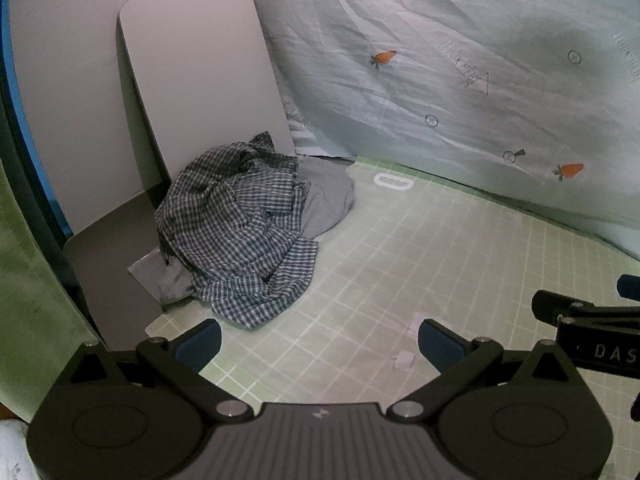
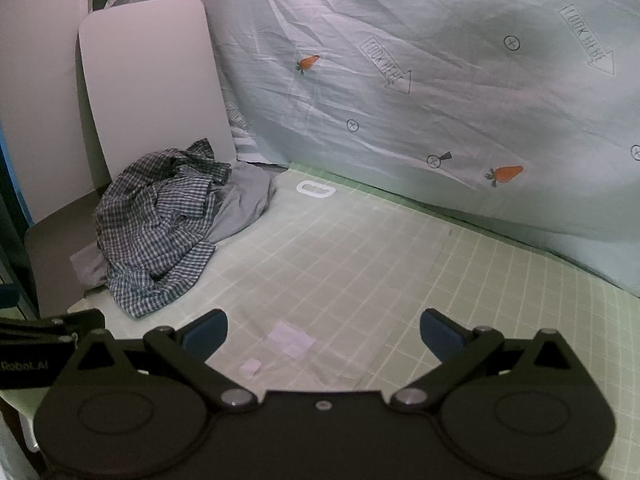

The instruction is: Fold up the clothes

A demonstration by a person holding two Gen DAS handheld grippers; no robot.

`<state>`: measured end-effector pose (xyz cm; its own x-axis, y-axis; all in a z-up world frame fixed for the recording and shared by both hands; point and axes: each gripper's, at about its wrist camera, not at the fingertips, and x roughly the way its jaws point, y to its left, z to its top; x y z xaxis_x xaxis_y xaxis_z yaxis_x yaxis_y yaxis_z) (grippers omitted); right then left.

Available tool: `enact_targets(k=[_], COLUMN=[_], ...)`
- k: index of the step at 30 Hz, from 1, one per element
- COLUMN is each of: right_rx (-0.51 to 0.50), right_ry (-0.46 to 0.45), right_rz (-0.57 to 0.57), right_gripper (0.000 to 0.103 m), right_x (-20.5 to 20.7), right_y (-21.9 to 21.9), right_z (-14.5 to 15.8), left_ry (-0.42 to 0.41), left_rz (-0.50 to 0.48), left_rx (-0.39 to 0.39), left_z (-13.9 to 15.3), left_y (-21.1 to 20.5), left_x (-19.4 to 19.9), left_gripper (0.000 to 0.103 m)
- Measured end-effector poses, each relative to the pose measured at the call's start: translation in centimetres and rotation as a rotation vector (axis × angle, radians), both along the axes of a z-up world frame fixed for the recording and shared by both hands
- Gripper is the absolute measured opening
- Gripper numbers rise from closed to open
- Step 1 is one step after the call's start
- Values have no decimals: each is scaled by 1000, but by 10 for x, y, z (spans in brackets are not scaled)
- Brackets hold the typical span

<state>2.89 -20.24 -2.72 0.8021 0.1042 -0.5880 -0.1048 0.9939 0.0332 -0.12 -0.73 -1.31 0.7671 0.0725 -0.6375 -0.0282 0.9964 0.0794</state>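
Observation:
A crumpled blue-and-white checked shirt (image 1: pixel 244 232) (image 2: pixel 160 232) lies heaped at the far left of the green grid mat (image 1: pixel 400 264) (image 2: pixel 360 256). A plain grey garment (image 1: pixel 328 200) (image 2: pixel 244 204) lies partly under it and sticks out on its right. My left gripper (image 1: pixel 320 344) hovers open over the mat, in front of the heap, nothing between its blue-padded fingers. My right gripper (image 2: pixel 324 336) is open too, above the mat's middle, to the right of the clothes. Part of the right gripper's body shows at the right edge of the left wrist view.
A pale sheet printed with carrots and arrows (image 1: pixel 460 80) (image 2: pixel 420 92) hangs along the back of the mat. Grey rounded boards (image 1: pixel 200 72) (image 2: pixel 152 80) lean behind the clothes at the left. Small pale tape patches (image 2: pixel 292 338) and a white oval mark (image 2: pixel 316 190) sit on the mat.

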Motion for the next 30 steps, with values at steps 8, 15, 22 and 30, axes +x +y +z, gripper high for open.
enact_targets(k=[8, 15, 22, 30], right_rx=[-9, -8, -8, -7], right_ry=[7, 14, 9, 7], right_rz=[-5, -9, -9, -13], right_gripper=[103, 103, 103, 103], right_x=[2, 6, 6, 5], right_y=[-3, -5, -8, -10], right_z=[-1, -1, -1, 0], left_ry=[11, 16, 16, 14], left_rz=[4, 5, 4, -11], left_rx=[11, 20, 25, 21], left_z=[-2, -2, -1, -2], left_y=[-3, -6, -8, -9], left_x=[2, 3, 4, 5], left_gripper=[103, 103, 103, 103])
